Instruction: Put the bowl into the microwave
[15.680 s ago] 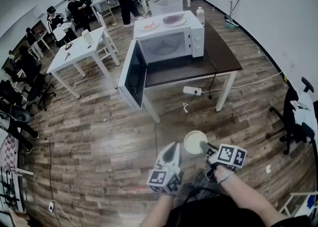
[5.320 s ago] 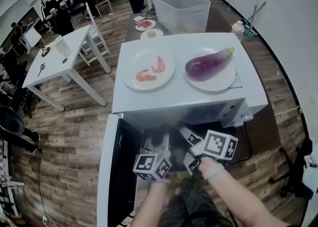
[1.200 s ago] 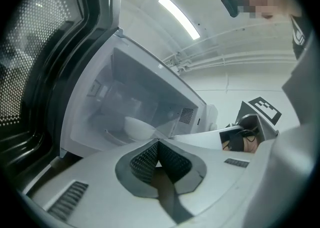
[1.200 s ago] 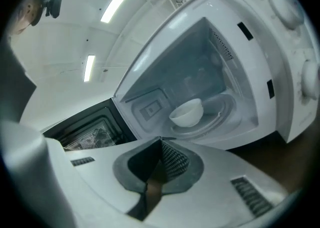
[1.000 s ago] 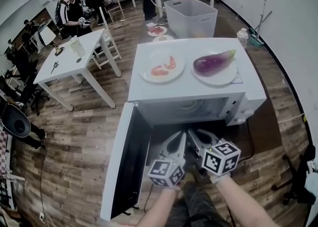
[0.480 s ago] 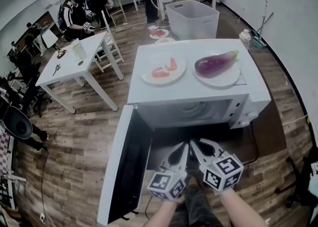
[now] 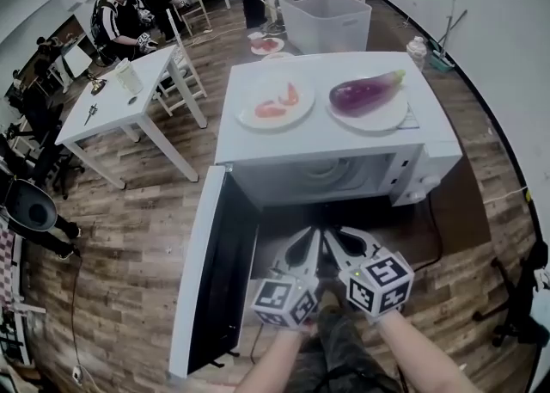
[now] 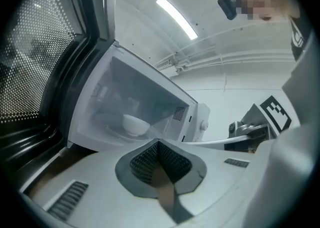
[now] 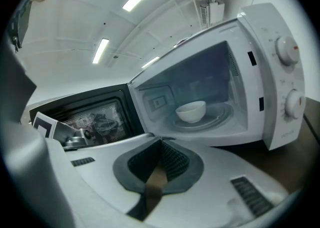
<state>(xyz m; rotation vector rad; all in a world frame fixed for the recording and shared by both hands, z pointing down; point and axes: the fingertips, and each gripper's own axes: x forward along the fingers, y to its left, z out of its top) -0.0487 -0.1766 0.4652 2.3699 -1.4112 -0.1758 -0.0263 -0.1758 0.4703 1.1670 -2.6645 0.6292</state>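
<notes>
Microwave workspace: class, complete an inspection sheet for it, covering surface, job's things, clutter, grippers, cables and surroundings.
Surface: dark table bears the microwave; its door stands open.
Job's things: white bowl sits upright on the turntable inside.
Clutter: on the microwave, an eggplant on one plate, red pieces on another; behind, a bin and a bottle.
Grippers: left gripper and right gripper both shut, empty, in front of the opening.
Cables: one cable on the floor at left.
Surroundings: white table, people at the back.
</notes>
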